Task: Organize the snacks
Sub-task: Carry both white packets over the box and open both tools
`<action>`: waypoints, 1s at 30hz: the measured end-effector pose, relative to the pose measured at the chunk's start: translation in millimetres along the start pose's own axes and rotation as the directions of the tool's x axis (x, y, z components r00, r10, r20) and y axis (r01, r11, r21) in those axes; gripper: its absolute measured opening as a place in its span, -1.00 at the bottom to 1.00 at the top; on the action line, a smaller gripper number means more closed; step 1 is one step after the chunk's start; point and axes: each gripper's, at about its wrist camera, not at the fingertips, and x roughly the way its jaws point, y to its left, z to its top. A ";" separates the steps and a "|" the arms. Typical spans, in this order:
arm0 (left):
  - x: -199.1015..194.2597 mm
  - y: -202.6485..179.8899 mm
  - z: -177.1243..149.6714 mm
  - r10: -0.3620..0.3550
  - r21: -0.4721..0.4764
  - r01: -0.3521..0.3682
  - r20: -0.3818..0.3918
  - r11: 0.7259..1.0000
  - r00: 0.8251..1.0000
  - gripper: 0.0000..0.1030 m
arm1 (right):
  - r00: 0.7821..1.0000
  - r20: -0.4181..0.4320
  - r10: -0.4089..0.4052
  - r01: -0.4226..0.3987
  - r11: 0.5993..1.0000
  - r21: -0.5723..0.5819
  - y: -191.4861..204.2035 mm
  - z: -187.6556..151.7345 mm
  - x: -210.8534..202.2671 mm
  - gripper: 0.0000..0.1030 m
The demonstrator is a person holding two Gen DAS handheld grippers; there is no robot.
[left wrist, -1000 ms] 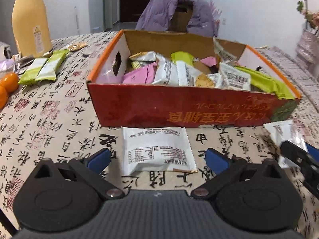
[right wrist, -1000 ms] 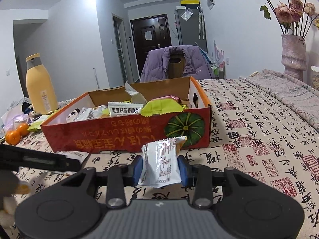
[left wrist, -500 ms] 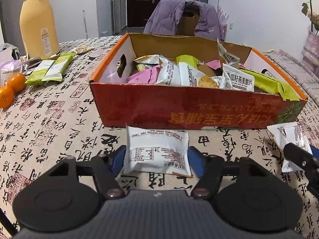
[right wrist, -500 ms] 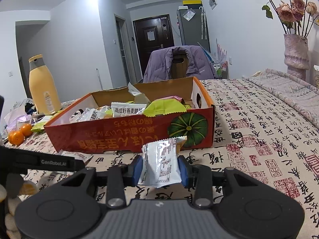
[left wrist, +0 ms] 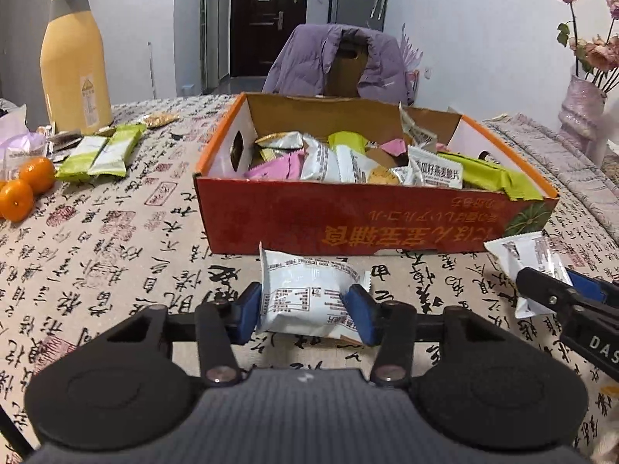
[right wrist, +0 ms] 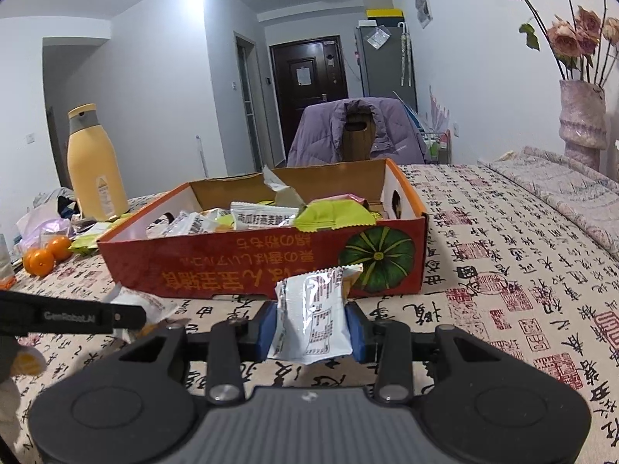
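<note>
The red cardboard box (left wrist: pixel 348 224) holds several snack packets and stands mid-table, just beyond both grippers. My left gripper (left wrist: pixel 303 311) is low over the cloth in front of the box. Its jaws are closing, and both blue pads press the sides of a white snack packet (left wrist: pixel 309 282), which bulges between them. My right gripper (right wrist: pixel 310 328) is shut on another white snack packet (right wrist: pixel 309 301), held upright in front of the box's pumpkin picture (right wrist: pixel 377 257). In the left wrist view the right gripper (left wrist: pixel 561 294) and its packet (left wrist: pixel 530 255) show at the right edge.
A tall yellow bottle (left wrist: pixel 73 62), mandarins (left wrist: pixel 23 189) and green snack packets (left wrist: pixel 100 150) lie at the table's left. A chair with a purple jacket (left wrist: pixel 340 62) stands behind the box. A vase with flowers (right wrist: pixel 582 123) is at the far right.
The left jaws came in from wide open onto the white packet, which now bulges and tips up at its far edge. The right gripper and its packet have not moved.
</note>
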 end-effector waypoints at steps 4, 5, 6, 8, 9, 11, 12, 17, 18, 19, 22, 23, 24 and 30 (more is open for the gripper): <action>-16.2 2.0 1.2 -0.035 -0.003 0.035 0.028 0.999 0.999 -0.04 | 1.000 0.021 0.019 -0.019 1.000 -0.007 2.3 -0.1 -8.6 -0.27; -21.0 2.3 1.8 -0.043 -0.003 0.043 0.038 0.999 0.998 -0.04 | 0.999 0.030 0.026 -0.026 1.000 -0.014 3.4 0.3 -12.6 -0.27; -25.9 2.6 3.3 -0.052 -0.001 0.052 0.050 0.999 0.997 -0.04 | 0.999 0.038 0.032 -0.032 0.999 -0.019 4.6 1.0 -16.2 -0.27; -36.4 2.6 8.1 -0.068 0.000 0.068 0.079 0.998 0.995 -0.04 | 0.997 0.057 0.047 -0.046 0.999 -0.029 7.7 4.1 -23.8 -0.27; -41.3 2.4 12.4 -0.072 0.000 0.073 0.095 0.997 0.993 -0.04 | 0.996 0.065 0.052 -0.050 0.998 -0.035 9.0 6.8 -27.0 -0.27; -47.4 0.5 21.4 -0.081 0.001 0.081 0.119 0.997 0.990 -0.04 | 0.994 0.087 0.063 -0.059 0.997 -0.044 11.3 15.5 -32.9 -0.27; -49.4 -0.5 26.9 -0.081 0.001 0.082 0.131 0.997 0.988 -0.04 | 0.993 0.098 0.065 -0.061 0.997 -0.049 12.2 20.3 -34.6 -0.27; -47.3 -7.2 58.1 -0.068 0.000 0.069 0.172 0.998 0.983 -0.04 | 0.988 0.145 0.058 -0.047 0.996 -0.078 15.6 54.0 -33.8 -0.27; -45.1 -8.8 64.5 -0.065 -0.001 0.066 0.178 0.998 0.982 -0.04 | 0.987 0.151 0.057 -0.045 0.996 -0.080 15.3 62.0 -30.9 -0.27; -42.2 -10.5 71.3 -0.065 -0.002 0.066 0.182 0.998 0.981 -0.04 | 0.987 0.153 0.056 -0.045 0.996 -0.077 14.4 70.2 -26.5 -0.27; -30.8 -14.9 88.7 -0.054 -0.002 0.056 0.197 0.998 0.979 -0.04 | 0.989 0.137 0.051 -0.043 0.997 -0.062 10.0 91.2 -6.4 -0.27; -26.3 -16.5 93.6 -0.050 0.001 0.051 0.200 0.999 0.979 -0.04 | 0.991 0.128 0.048 -0.041 0.998 -0.057 8.6 97.5 1.7 -0.27; -21.1 -18.3 98.4 -0.046 0.003 0.047 0.201 0.999 0.978 -0.04 | 0.992 0.118 0.042 -0.036 0.998 -0.052 7.1 103.3 10.6 -0.27; 16.5 -21.4 115.9 -0.029 0.004 0.029 0.171 1.000 0.985 -0.04 | 0.999 0.027 0.026 -0.026 1.000 -0.005 -4.1 122.1 61.2 -0.27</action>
